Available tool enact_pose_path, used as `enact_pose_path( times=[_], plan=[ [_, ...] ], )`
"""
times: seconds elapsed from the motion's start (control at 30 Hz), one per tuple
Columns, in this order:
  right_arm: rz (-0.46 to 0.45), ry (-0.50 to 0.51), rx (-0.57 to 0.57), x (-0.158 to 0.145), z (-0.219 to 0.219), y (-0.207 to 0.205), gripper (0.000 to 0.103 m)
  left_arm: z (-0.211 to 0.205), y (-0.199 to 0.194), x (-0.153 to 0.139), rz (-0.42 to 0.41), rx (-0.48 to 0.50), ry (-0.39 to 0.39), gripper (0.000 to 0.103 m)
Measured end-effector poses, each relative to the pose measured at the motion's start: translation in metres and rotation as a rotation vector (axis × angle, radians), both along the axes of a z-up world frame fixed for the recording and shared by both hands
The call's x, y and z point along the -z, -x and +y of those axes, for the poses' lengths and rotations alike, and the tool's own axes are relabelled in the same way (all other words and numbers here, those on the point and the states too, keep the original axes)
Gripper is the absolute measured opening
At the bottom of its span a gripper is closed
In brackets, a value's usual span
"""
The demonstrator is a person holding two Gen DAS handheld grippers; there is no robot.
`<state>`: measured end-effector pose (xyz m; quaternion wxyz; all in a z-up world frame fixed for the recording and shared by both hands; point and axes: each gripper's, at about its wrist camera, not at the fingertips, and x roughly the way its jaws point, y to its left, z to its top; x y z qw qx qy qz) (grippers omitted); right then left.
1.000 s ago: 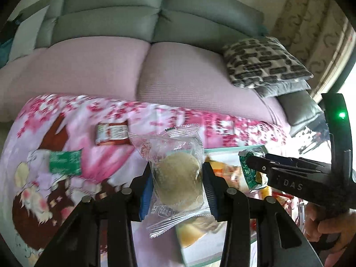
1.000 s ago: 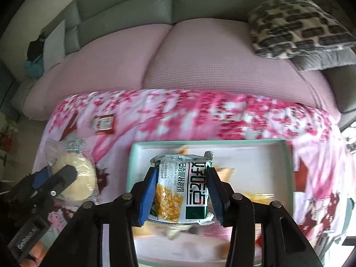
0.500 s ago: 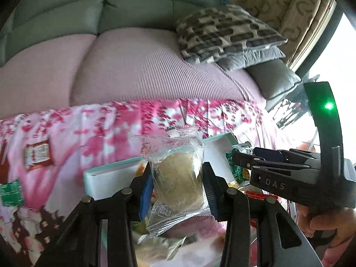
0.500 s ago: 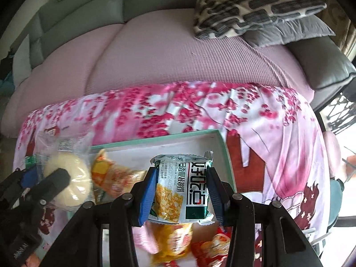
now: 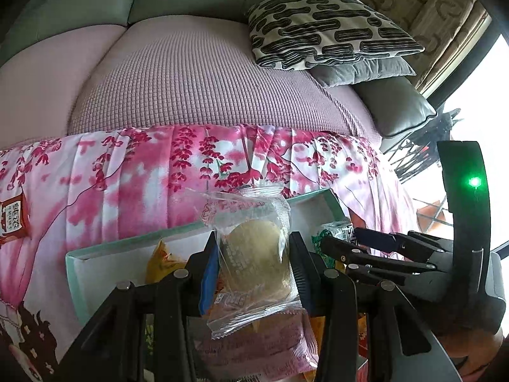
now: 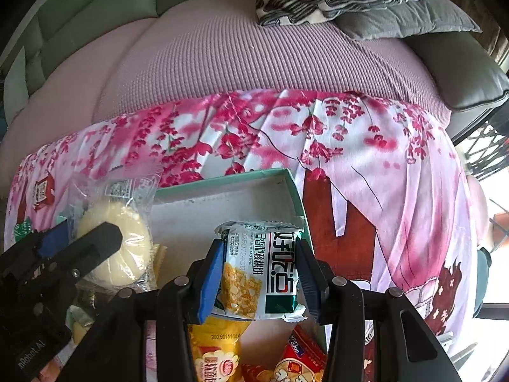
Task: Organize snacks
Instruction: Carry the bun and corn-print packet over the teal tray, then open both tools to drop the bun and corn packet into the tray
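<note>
My left gripper is shut on a clear-wrapped round pastry and holds it above the mint-rimmed white box. My right gripper is shut on a green-and-white corn snack pack, held over the box's right part. In the left wrist view the right gripper shows at the right with that pack. In the right wrist view the left gripper shows at the left with the pastry. Several snack packs lie in the box, among them a yellow one and a pink one.
The box sits on a pink floral cloth over a table in front of a pink-covered sofa. A red sachet lies on the cloth at the left. A patterned cushion rests on a grey one.
Both grippers have moved right and closer over the box with their packs still held. The box's right end now lies under the right gripper.
</note>
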<state>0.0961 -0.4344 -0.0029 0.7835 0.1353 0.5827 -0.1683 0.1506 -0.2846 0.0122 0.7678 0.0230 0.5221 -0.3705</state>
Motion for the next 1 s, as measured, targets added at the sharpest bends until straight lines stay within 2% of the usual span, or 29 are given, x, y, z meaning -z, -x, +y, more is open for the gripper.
enact_pose_path(
  times=[0.17,0.37,0.43,0.5,0.57,0.7,0.87,1.0],
  plan=[
    [0.006,-0.022,0.016,0.005,-0.004,0.0,0.049,0.004,-0.001,-0.001,-0.029,-0.016,-0.013,0.058],
    [0.008,-0.025,-0.001,0.001,0.0,-0.002,0.051,0.016,-0.003,-0.01,-0.042,-0.043,-0.008,0.059],
    [0.005,-0.023,-0.002,-0.002,0.001,-0.002,0.051,0.02,-0.002,-0.012,-0.051,-0.051,-0.027,0.065],
    [0.004,-0.017,-0.001,-0.006,0.003,-0.001,0.053,0.026,-0.004,-0.013,-0.053,-0.077,-0.053,0.079],
    [0.001,-0.017,-0.006,-0.009,0.004,0.001,0.07,0.036,-0.006,-0.014,-0.061,-0.117,-0.069,0.088],
    [-0.007,-0.007,-0.018,-0.019,0.01,0.005,0.076,0.053,-0.007,-0.017,-0.093,-0.184,-0.13,0.097],
    [-0.039,0.011,-0.017,-0.031,0.018,0.013,0.103,0.071,0.001,-0.021,-0.151,-0.23,-0.181,0.101],
    [-0.072,0.02,-0.03,-0.036,0.028,0.02,0.103,0.089,0.01,-0.026,-0.184,-0.273,-0.192,0.102]
  ],
)
